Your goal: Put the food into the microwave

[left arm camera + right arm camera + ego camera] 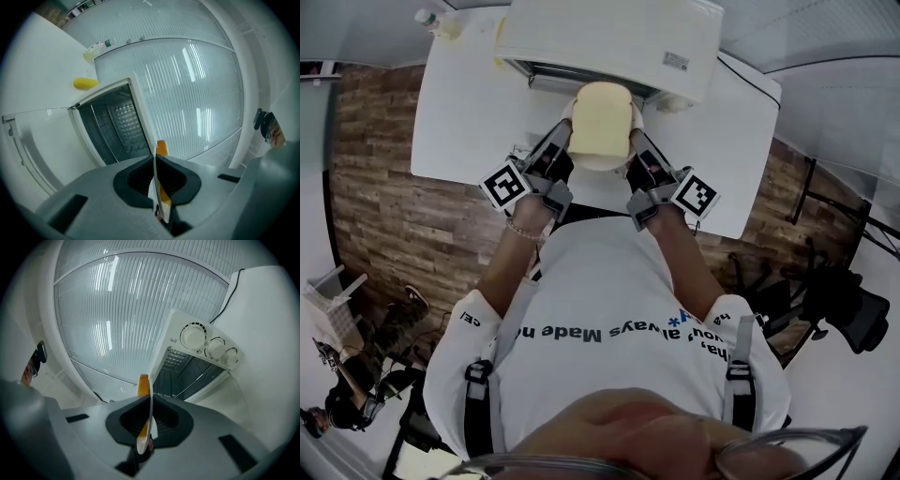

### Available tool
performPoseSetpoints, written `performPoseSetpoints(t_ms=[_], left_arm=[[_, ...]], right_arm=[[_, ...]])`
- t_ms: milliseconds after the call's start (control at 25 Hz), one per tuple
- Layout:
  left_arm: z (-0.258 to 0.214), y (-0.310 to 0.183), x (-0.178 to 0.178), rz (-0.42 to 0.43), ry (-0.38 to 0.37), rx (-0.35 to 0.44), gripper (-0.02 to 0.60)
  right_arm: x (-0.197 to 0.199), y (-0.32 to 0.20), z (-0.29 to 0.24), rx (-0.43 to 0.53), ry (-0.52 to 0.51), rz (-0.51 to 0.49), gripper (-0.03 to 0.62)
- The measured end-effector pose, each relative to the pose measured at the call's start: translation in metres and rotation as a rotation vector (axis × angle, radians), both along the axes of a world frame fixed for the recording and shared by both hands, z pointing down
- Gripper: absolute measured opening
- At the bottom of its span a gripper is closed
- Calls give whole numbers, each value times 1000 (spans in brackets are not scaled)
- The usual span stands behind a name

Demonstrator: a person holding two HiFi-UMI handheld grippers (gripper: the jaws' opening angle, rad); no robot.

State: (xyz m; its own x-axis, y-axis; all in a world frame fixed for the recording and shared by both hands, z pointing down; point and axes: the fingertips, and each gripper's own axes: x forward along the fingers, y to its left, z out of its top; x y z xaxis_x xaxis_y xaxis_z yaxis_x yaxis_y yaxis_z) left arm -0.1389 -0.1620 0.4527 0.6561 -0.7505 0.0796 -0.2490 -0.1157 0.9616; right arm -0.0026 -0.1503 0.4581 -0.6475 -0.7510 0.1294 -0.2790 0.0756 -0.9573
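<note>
I've got the left gripper and right gripper each pinching the plate, seemingly carrying bread, facing the open microwave.

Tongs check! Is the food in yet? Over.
Left tongs, right tongs shut on plate. Bread on plate, outside open microwave. Nothing seen blocking.

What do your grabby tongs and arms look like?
The left tongs and right tongs are grey with black pads inside. Each carries a white cube printed with black square markers. The person wears a white short-sleeved T-shirt and a beaded bracelet on the left wrist.
</note>
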Motion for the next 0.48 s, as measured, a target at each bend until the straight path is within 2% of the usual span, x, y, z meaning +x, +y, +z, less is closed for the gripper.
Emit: performPoseSetpoints(t_ms=[480], left_arm=[[39, -16, 1, 33, -36, -24, 19]], right_arm=[[2, -11, 41, -44, 20, 22, 21]])
